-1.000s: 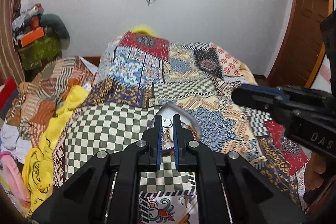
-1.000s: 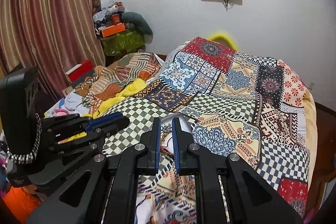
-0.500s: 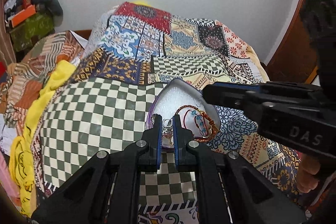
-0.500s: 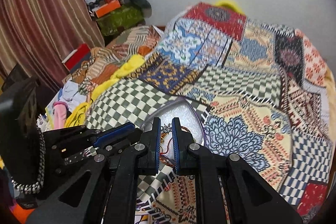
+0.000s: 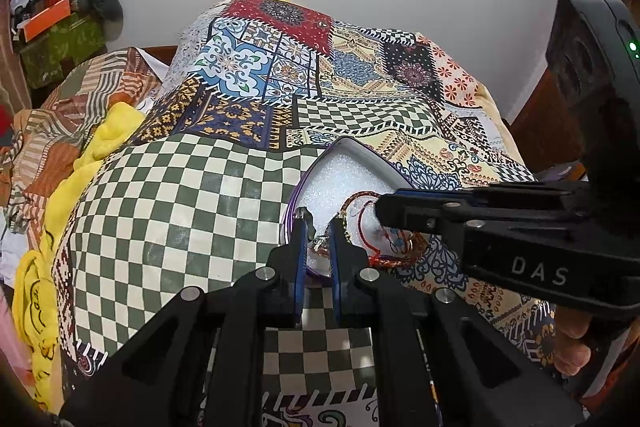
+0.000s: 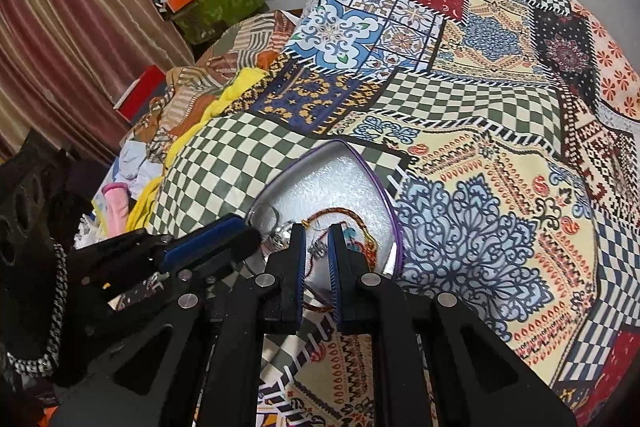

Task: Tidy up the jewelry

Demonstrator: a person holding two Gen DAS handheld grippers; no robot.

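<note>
Over the purple-rimmed jewelry tray [image 6: 382, 189], left gripper [image 5: 318, 227] pinches a small silver trinket [image 5: 320, 242]; right gripper [image 6: 317, 233] nearly closed, holding nothing visible

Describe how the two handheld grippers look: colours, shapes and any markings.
Both are matte black plastic with angular, triangular linkage arms and silver round pivot bolts. Each finger carries a blue pad. The left gripper shows this; the right gripper also bears white letters "DAS" on its side. A bare hand grips it.
</note>
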